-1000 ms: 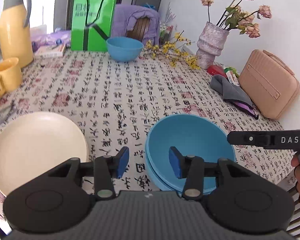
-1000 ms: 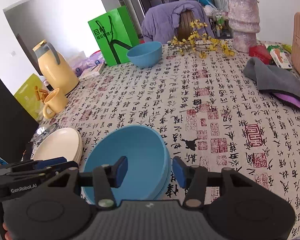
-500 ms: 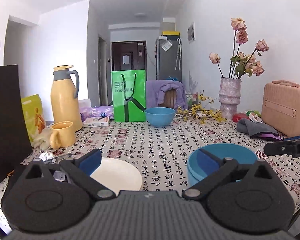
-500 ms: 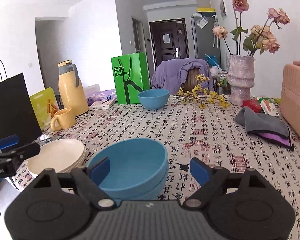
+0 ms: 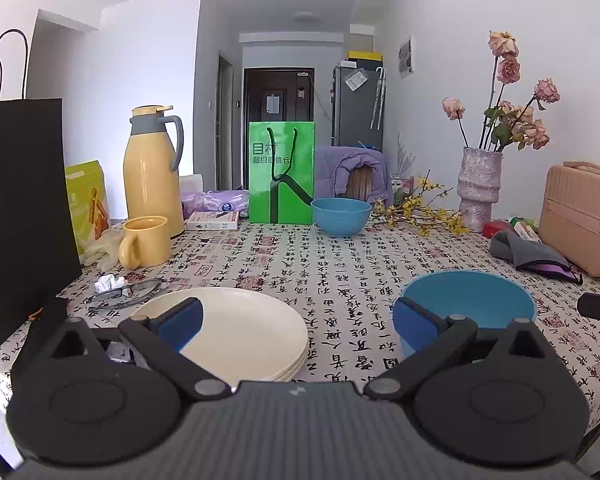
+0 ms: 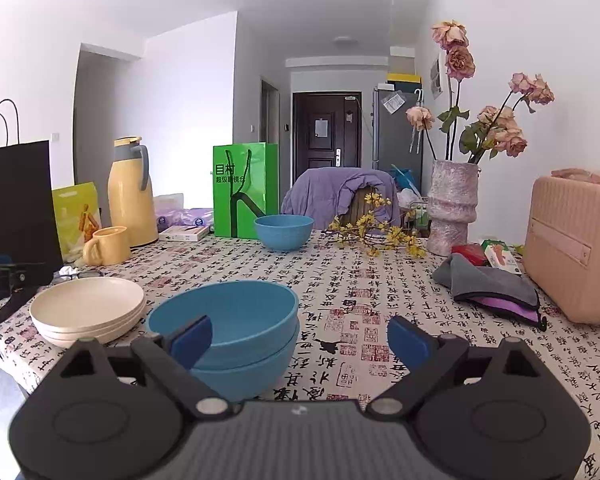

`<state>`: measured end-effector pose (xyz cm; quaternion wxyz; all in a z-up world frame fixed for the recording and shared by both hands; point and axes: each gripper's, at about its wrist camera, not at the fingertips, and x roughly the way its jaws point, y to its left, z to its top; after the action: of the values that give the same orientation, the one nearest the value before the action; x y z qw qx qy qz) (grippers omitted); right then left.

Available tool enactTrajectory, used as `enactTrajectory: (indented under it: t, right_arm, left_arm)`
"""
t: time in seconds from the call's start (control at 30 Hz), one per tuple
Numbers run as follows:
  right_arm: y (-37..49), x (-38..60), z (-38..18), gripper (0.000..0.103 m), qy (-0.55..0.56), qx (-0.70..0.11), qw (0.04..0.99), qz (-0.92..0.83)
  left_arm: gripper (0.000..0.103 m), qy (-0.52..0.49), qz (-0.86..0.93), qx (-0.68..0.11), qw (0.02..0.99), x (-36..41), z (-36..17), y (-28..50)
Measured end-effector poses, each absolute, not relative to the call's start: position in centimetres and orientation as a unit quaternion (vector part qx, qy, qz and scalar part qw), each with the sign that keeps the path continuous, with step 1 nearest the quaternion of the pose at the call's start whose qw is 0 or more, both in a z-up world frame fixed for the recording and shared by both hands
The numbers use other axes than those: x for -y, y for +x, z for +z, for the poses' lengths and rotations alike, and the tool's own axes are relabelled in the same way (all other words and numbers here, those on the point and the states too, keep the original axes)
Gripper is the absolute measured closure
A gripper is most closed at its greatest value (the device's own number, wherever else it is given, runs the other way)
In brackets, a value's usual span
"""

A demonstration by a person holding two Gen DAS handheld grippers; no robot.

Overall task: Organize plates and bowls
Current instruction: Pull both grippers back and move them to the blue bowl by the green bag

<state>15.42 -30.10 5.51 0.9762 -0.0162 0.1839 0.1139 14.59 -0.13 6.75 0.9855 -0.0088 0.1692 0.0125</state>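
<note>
Blue round plastic bowls (image 6: 236, 332), two nested, sit lower centre on the script-printed tablecloth (image 6: 380, 292); stacked cream plates (image 6: 88, 308) lie just left. Left gripper (image 5: 296, 324) and right gripper (image 6: 298, 338) have just been opening, fingers apart, nothing between.

**Blue bowls stacked at the near table edge**

Two nested blue bowls (image 6: 236, 336) sat beside stacked cream plates (image 6: 88, 312). The right gripper (image 6: 300, 340), jaws just opening, held nothing. Beyond the stack stood a third blue bowl (image 6: 284, 232).
</note>
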Motion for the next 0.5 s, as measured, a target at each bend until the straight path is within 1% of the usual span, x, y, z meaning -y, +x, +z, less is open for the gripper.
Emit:
enactTrajectory:
  t: [0.07, 0.1, 0.13, 0.33, 0.5]
  right_arm:
    - [16.5, 30.9, 5.6, 0.006, 0.010, -0.191, 0.975, 0.116]
    - [17.0, 31.3, 5.7, 0.001, 0.019, -0.192, 0.975, 0.113]
    - [17.6, 31.7, 5.7, 0.000, 0.026, -0.190, 0.976, 0.107]
    - [23.1, 33.2, 6.9, 0.000, 0.011, -0.178, 0.977, 0.115]
    - [30.9, 34.0, 8.4, 0.000, -0.003, -0.210, 0.967, 0.146]
  left_arm:
    - [0.000, -0.008, 0.011, -0.174, 0.985, 0.2, 6.8, 15.6]
    - [0.000, -0.007, 0.010, -0.175, 0.984, 0.2, 6.8, 16.1]
    - [0.000, -0.006, 0.010, -0.176, 0.984, 0.2, 6.9, 16.7]
    - [0.000, -0.011, -0.012, -0.186, 0.982, -0.5, 8.5, 22.7]
    - [0.000, -0.016, -0.040, -0.198, 0.979, -1.5, 10.7, 29.9]
